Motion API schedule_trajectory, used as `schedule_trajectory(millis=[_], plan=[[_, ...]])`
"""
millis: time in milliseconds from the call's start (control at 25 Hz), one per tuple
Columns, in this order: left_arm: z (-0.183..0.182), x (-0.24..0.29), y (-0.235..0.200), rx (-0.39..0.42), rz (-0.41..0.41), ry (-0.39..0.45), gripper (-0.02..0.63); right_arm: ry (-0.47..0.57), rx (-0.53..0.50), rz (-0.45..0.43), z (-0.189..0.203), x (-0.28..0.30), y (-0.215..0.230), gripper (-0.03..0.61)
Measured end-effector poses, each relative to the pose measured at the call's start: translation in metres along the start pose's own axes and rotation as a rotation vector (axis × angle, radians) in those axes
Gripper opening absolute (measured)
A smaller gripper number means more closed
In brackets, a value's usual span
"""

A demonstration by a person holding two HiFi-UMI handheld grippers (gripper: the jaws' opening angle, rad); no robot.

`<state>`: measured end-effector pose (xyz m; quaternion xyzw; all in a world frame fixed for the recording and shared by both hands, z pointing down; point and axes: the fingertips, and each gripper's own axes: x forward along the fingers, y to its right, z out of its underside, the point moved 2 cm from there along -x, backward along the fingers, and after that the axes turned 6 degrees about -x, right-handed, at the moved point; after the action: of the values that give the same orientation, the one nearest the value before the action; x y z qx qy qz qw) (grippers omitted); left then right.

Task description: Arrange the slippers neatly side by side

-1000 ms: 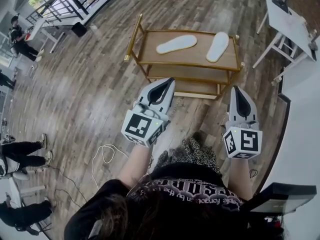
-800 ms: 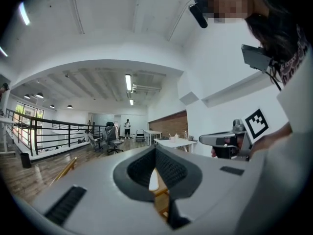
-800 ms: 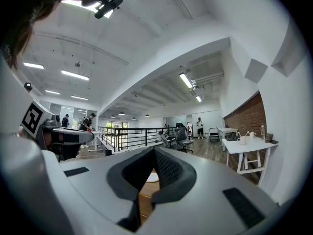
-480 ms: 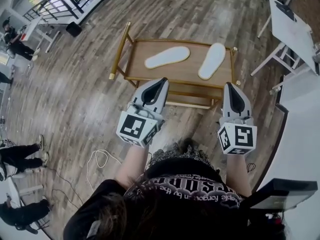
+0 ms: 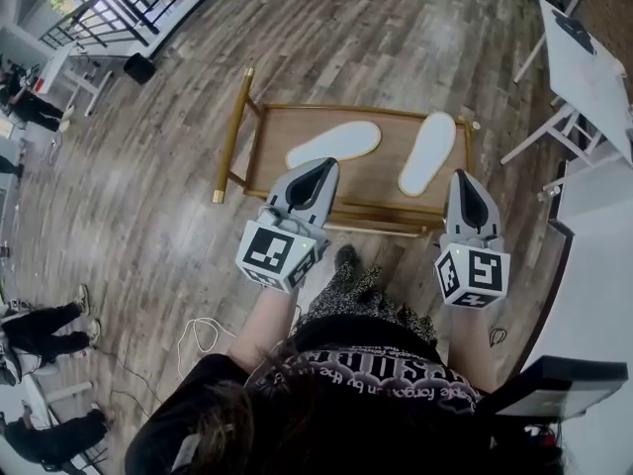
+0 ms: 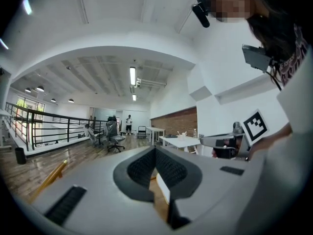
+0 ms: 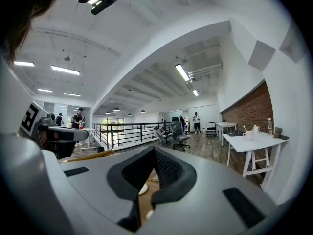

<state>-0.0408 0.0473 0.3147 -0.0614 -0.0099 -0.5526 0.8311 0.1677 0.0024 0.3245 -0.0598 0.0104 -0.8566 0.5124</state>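
Two white slippers lie sole-up on the top shelf of a gold-framed wooden cart. The left slipper lies slanted, almost crosswise. The right slipper points away from me, and a gap separates the two. My left gripper hovers over the cart's near edge, just short of the left slipper, jaws shut and empty. My right gripper hangs at the near right corner beside the right slipper's heel, also shut and empty. Both gripper views look level across the room, with slivers of white and wood showing under the shut jaws.
A white table stands to the right of the cart. A black railing and a dark box are at the far left. People's legs and a loose cable are on the floor at the left.
The cart and slippers have drawn closer and lower in the head view. Both grippers, still shut, now reach over its near edge instead of hanging short of it.
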Motion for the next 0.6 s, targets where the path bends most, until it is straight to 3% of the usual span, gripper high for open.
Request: schedule_trajectory(millis=[360, 600], plan=[[-0.007, 0.072, -0.068, 0.026, 0.119, -0.018, 0.002, -0.01, -0.006, 0.157, -0.01, 0.072, 0.012, 0.003], [0.007, 0.096, -0.086, -0.012, 0.16, -0.054, 0.002, -0.032, 0.004, 0.215, -0.002, 0.092, 0.02, 0.003]])
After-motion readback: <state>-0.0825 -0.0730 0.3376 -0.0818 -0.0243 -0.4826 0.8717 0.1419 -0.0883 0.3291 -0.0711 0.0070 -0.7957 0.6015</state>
